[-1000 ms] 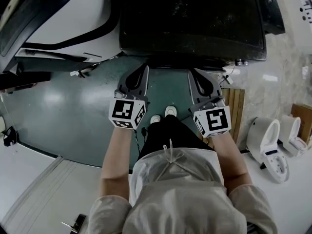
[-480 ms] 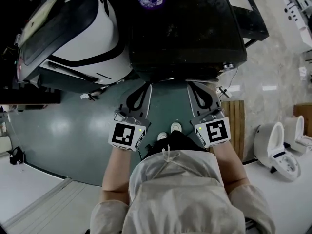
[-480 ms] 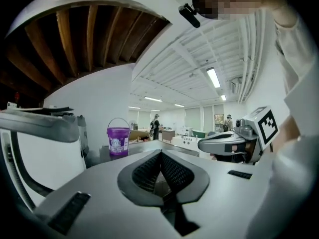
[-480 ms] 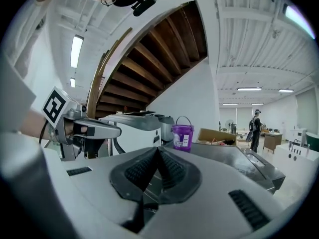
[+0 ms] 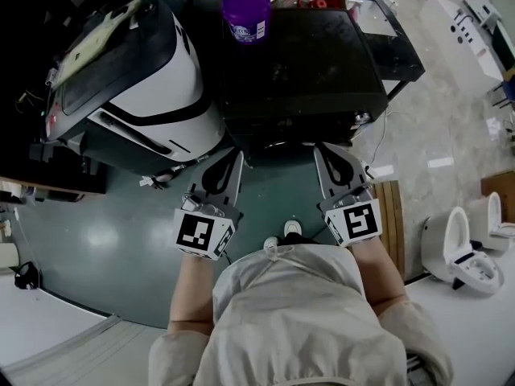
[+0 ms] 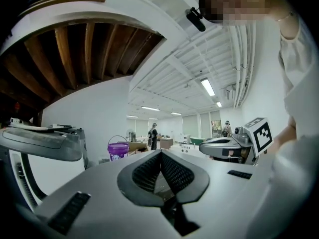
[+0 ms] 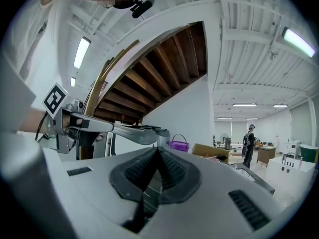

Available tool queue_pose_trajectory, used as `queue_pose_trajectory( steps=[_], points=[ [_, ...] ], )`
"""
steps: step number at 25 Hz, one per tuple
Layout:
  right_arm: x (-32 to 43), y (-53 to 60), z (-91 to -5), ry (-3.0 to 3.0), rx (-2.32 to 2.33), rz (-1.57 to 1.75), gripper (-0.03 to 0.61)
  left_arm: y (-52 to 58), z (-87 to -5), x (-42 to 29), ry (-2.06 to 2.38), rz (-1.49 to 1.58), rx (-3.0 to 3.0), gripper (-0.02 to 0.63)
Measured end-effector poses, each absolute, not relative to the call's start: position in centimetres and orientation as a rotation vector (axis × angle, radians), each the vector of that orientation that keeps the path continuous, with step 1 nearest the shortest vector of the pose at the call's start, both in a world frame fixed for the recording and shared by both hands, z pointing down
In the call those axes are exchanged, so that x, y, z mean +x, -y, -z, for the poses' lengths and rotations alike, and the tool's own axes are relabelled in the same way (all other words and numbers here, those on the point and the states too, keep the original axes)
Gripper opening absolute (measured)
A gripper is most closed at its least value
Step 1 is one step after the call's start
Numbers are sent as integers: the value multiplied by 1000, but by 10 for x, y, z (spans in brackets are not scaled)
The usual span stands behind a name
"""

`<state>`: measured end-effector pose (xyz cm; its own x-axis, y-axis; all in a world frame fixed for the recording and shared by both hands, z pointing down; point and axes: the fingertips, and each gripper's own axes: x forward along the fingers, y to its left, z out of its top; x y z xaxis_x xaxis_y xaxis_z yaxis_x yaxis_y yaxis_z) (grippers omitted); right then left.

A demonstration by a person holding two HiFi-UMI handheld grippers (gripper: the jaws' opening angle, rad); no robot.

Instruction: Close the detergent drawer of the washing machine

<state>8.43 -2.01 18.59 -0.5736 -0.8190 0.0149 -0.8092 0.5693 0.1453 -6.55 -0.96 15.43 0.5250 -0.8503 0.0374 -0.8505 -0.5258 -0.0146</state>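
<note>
Closest in, both grippers are held out at waist height over the green floor [image 5: 105, 232], with the person's shoes [image 5: 283, 233] showing between them. The left gripper [image 5: 233, 158] has its jaws pressed together with nothing in them, and its own view shows the ribbed pads meeting in a tip. Same deal with the right gripper [image 5: 324, 151]: pads together, empty. Both point forward at the dark machine [image 5: 302, 71], which sits dead ahead with its front edge just past the jaw tips. I'm guessing that's the washer. Just left of it is a white machine [image 5: 137, 79] with a tilted dark lid. A purple bucket [image 5: 246, 13] sits at the far left corner of the dark one's top. The detergent drawer itself I honestly can't find in any view. The head camera only catches the flat top, so the front panel is tucked out of sight underneath. Both gripper cameras are aimed at ceiling and room, with just the bucket and the other gripper showing. So the drawer should be forward of the jaws on that hidden front face, and a drawer like that would slide straight toward and away from the person. The grippers are about level with each other, so I can't call which one's nearer.
</note>
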Motion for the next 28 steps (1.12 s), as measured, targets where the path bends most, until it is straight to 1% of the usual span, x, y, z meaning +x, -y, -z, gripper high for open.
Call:
queue_pose_trajectory(
  steps=[10,22,28],
  points=[
    [72,-9,-170,2717,1376,233,2,-22,-139,-76,1554,-29,2754,18],
    [65,-18,-180,2725,1366,143,2,-23,-148,-81,1544,-56,2731,18],
    [67,-14,-168,2726,1384,177,2,-18,-140,-81,1562,-39,2737,18]
  ],
)
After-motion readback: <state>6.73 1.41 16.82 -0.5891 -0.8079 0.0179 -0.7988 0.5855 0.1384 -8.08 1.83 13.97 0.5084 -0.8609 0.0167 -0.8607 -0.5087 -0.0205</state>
